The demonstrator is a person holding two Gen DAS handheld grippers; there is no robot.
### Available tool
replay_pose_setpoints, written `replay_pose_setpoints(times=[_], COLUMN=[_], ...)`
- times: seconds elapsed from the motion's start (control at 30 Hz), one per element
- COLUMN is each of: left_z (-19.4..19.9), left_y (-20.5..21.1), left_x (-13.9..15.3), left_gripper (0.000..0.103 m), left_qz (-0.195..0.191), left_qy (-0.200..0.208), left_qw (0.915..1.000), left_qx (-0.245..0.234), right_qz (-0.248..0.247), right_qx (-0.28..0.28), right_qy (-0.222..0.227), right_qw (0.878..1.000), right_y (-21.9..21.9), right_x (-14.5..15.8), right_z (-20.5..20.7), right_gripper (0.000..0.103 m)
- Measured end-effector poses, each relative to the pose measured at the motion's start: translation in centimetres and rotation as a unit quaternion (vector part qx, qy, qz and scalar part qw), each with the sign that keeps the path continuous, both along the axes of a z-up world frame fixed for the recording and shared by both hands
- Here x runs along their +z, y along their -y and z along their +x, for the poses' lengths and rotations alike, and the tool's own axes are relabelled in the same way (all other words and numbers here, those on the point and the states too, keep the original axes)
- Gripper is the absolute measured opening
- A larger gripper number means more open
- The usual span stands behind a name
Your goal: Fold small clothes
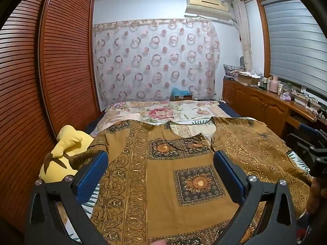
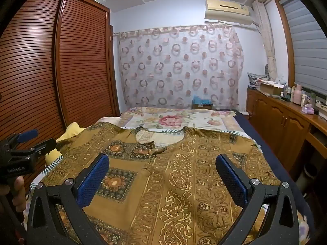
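A mustard-brown patterned top (image 1: 173,173) (image 2: 173,173) with sunflower squares and gold scrollwork lies spread flat on the bed, neckline toward the far end. My left gripper (image 1: 160,159) hovers over the garment's left half, blue pads wide apart with nothing between them. Above the right half my right gripper (image 2: 162,162) stands just as wide, also holding nothing. The left gripper (image 2: 26,140) shows at the left edge of the right wrist view, held by a hand (image 2: 18,192). The right gripper's black body shows at the right edge of the left wrist view, its fingertips out of sight there.
The bed (image 1: 163,110) has a floral sheet. A yellow plush toy (image 1: 65,151) lies at its left side by the slatted brown wardrobe (image 1: 61,61). A wooden cabinet (image 2: 286,122) with bottles and boxes runs along the right under a window blind.
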State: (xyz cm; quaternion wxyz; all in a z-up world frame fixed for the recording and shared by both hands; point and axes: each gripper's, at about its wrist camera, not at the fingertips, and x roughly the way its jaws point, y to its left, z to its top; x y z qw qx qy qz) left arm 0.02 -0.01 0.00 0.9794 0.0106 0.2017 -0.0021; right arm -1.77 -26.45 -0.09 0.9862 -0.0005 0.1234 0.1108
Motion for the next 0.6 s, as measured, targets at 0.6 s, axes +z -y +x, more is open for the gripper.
replay_pose_setpoints(times=[0.6], left_z=[0.01], left_y=[-0.02], left_x=[-0.01], left_gripper=[0.103], left_qz=[-0.001], left_qy=[-0.001], left_qw=[1.0000], left_qx=[0.001], right_qz=[0.002], right_qx=[0.000], right_qy=[0.003], right_qw=[1.000], right_y=[0.01], right_x=[0.03], right_z=[-0.08], right_gripper=[0.103])
